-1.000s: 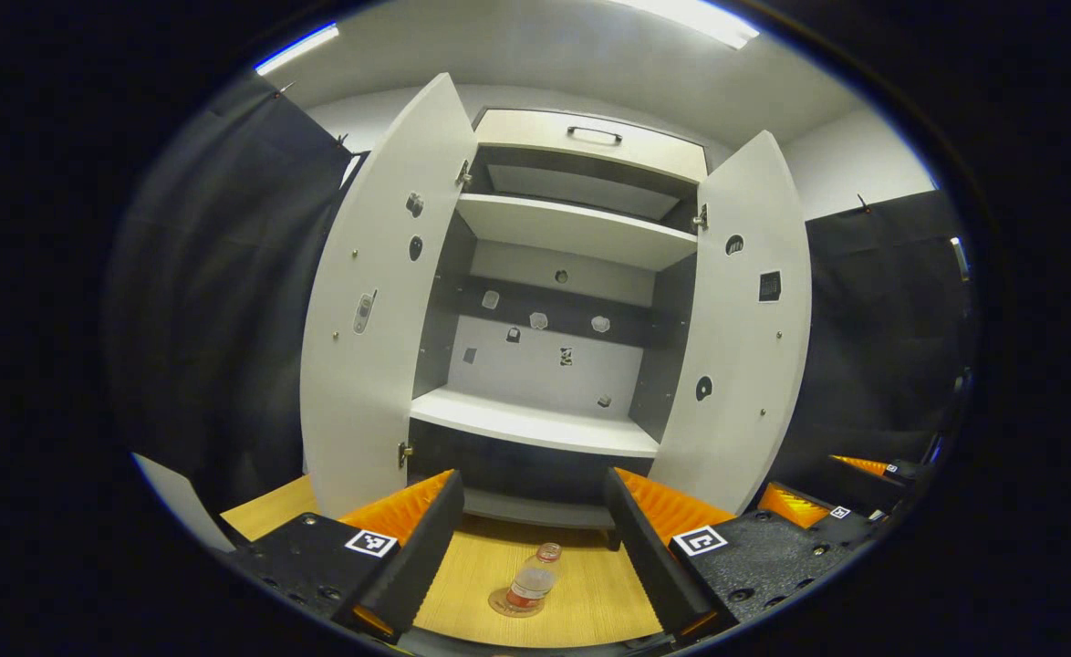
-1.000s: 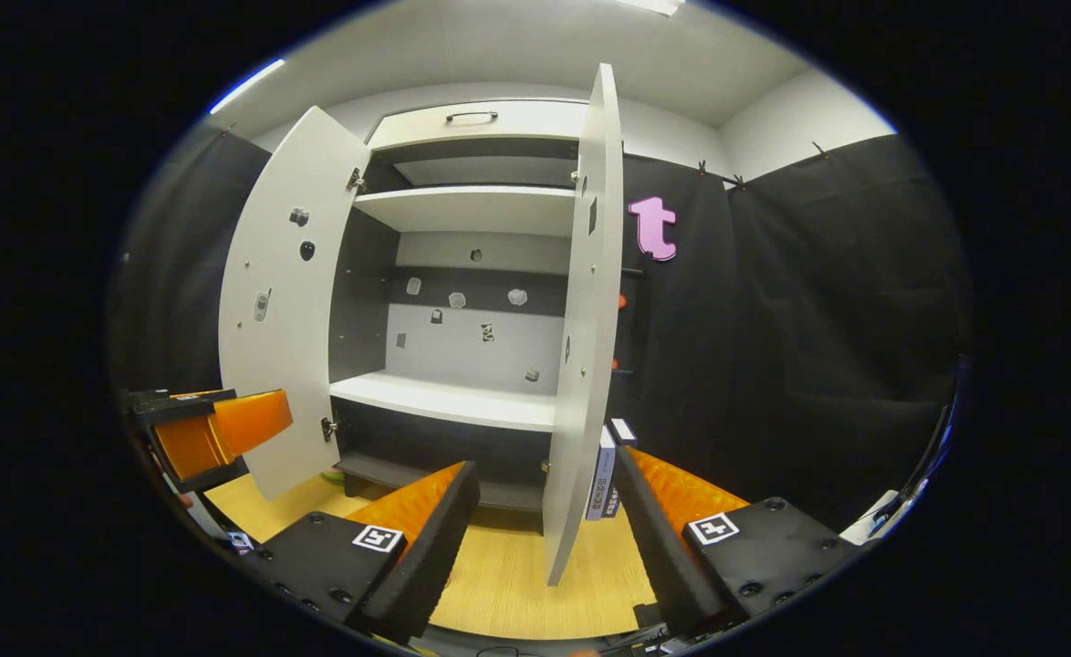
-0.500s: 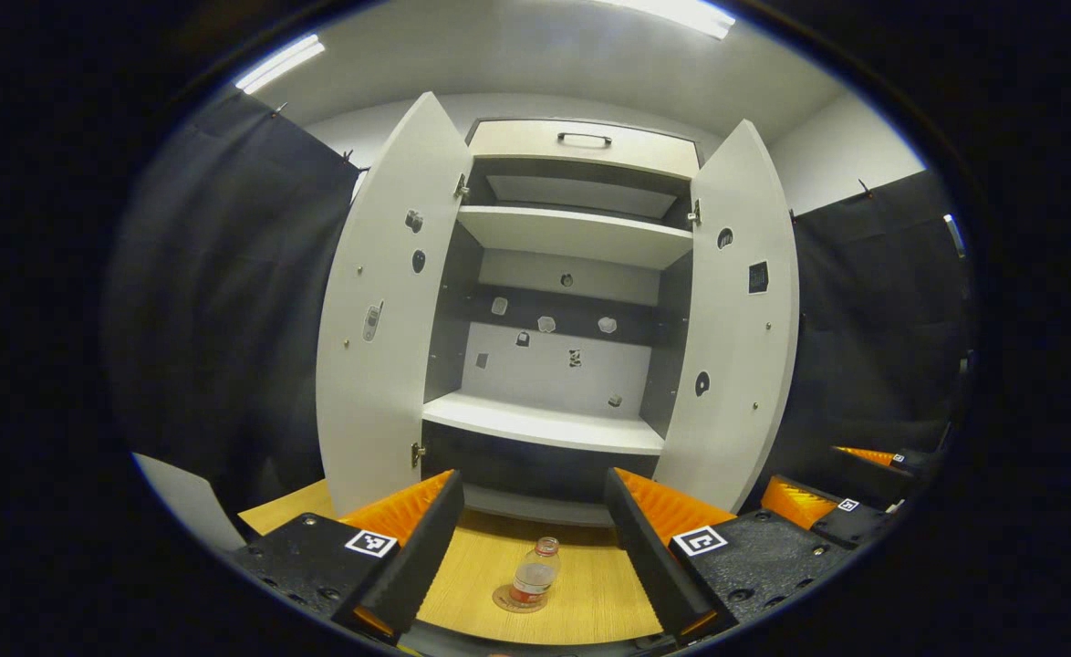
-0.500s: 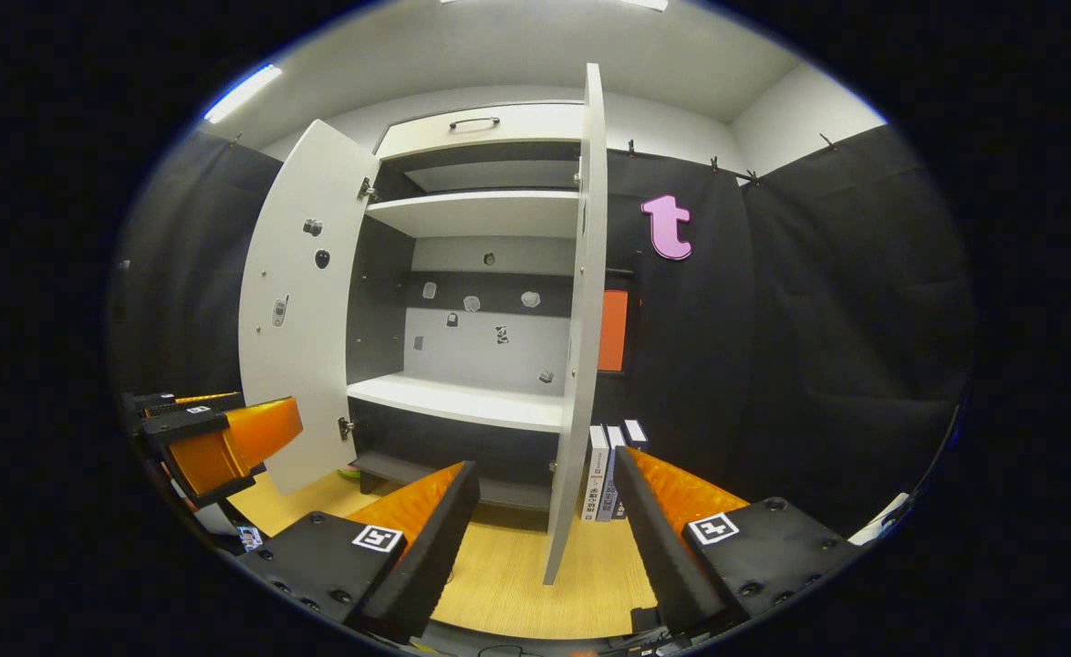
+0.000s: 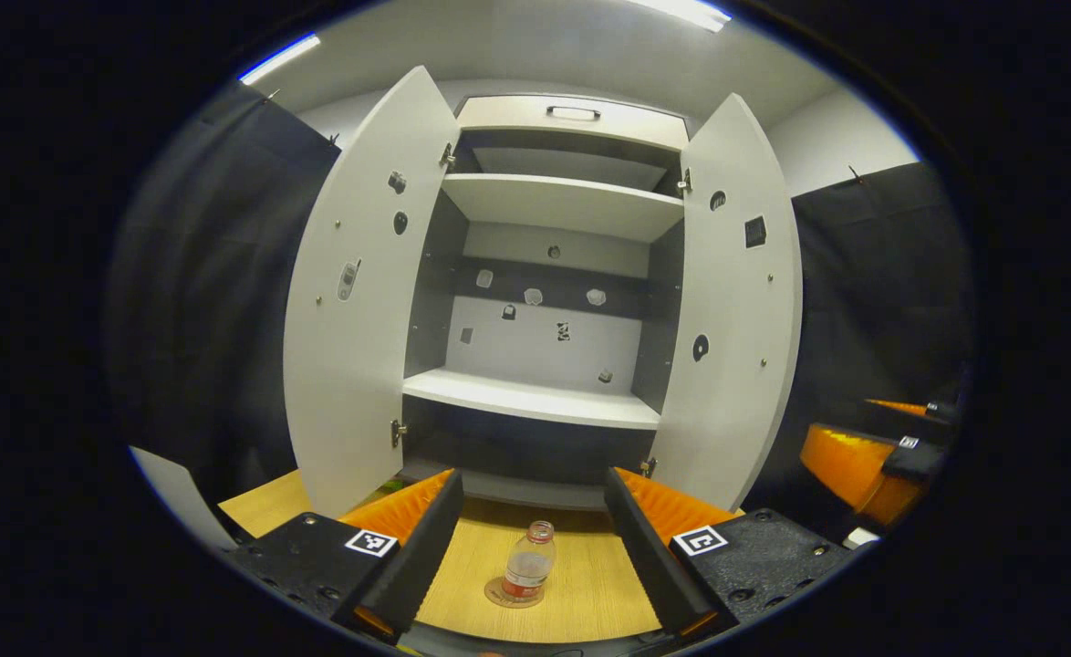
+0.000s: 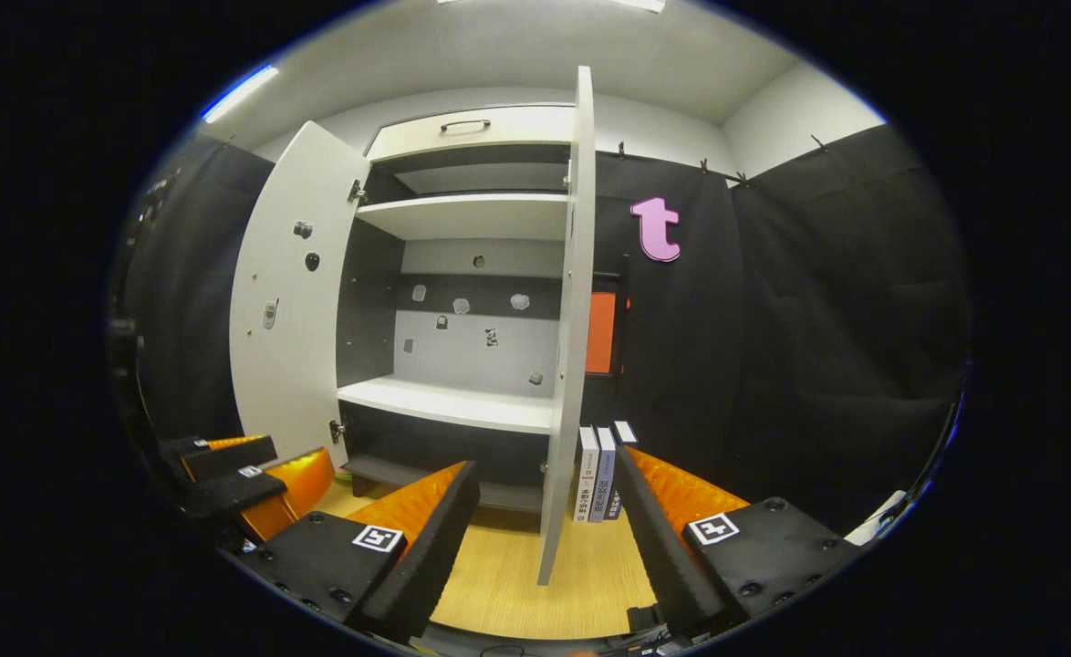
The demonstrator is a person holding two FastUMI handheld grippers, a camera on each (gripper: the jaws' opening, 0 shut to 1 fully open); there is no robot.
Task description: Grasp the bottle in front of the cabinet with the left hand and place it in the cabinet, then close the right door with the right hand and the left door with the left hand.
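in the left gripper view the cabinet (image 5: 535,301) stands open, w/ both doors swung out. the left door (image 5: 353,301) and the right door (image 5: 736,310) show their inner faces, each w/ a few small stickers. inside, an upper shelf (image 5: 563,205) and a lower shelf (image 5: 531,401) are bare; small stickers sit on the back wall. a drawer w/ a dark handle (image 5: 572,112) is at the top.

the bottle (image 5: 529,570) stands upright on the wooden worktop (image 5: 590,593), on a round coaster, in front of the cabinet and near the camera. it is clear, w/ a red label and no cap i can see. it is between the two fingers of the left gripper (image 5: 528,511) but touches neither; the jaws are wide apart and hold nothing.

at the right edge of this view the right gripper (image 5: 864,456) shows, orange and black, well apart from the bottle.

in the right gripper view the right gripper (image 6: 545,506) also has jaws wide and empty. the right door (image 6: 567,328) is seen nearly edge-on, its lower edge between the fingers but farther off, not touching them. just right of the door some books (image 6: 597,473) stand upright on the worktop. the left gripper (image 6: 253,479) is at the lower left, near the left door (image 6: 294,292).
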